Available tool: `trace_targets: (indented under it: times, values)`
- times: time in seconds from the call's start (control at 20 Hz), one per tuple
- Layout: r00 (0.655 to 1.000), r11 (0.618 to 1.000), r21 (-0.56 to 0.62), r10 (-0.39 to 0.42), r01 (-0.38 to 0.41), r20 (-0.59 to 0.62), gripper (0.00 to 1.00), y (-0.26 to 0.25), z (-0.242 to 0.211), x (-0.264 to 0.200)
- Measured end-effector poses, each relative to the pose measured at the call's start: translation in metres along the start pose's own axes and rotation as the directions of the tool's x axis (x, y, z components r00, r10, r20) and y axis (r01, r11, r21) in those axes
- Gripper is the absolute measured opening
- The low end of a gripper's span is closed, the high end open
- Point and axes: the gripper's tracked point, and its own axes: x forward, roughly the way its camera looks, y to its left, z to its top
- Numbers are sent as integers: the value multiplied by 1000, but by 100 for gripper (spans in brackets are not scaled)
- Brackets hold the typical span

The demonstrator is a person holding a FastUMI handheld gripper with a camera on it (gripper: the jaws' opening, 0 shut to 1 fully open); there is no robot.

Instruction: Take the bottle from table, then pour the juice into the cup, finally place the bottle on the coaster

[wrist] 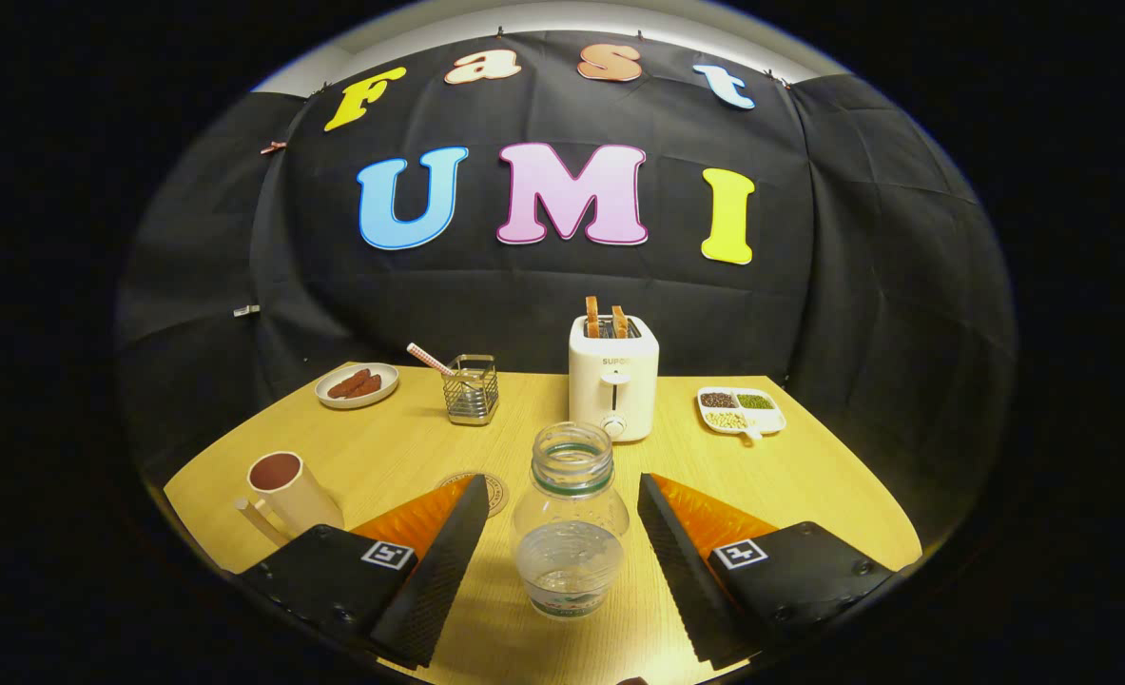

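The bottle (571, 518) stands upright on the worktop (809, 476), its cap off and its open mouth upward, right in the gap between your two fingers. The jaws stand wide, with clear space on both sides of the bottle, so nothing is gripped yet; your gripper (562, 533) is lined up to straddle the body below the neck, which looks like the sensible place to close, since the walls are clear, thin plastic and may give under pressure. Only a little liquid seems to sit in the base, though that is hard to judge.

Just beyond the left finger, partly hidden by it, lies the round coaster (486, 490), where the bottle must end up. Farther left and near you stands the cup (286, 490) with its handle, tilted by the lens; its inside looks dark red. You will need to carry the bottle left to pour.

At the far side sit a toaster (613, 376) directly behind the bottle, a wire holder (471, 388), a plate of sausages (357, 384) and a divided dish (741, 410), all well apart from your path.
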Motion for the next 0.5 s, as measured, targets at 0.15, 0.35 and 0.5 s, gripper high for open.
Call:
trace_targets:
  times: [0.15, 0.35, 0.5]
  values:
    - [999, 1000, 9, 5, -5, -33, 98, -2, -22, 5]
    - [998, 1000, 1, 16, -16, -55, 98, 1, -40, 7]
    - [998, 1000, -2, 9, -9, -54, 98, -2, -46, 6]
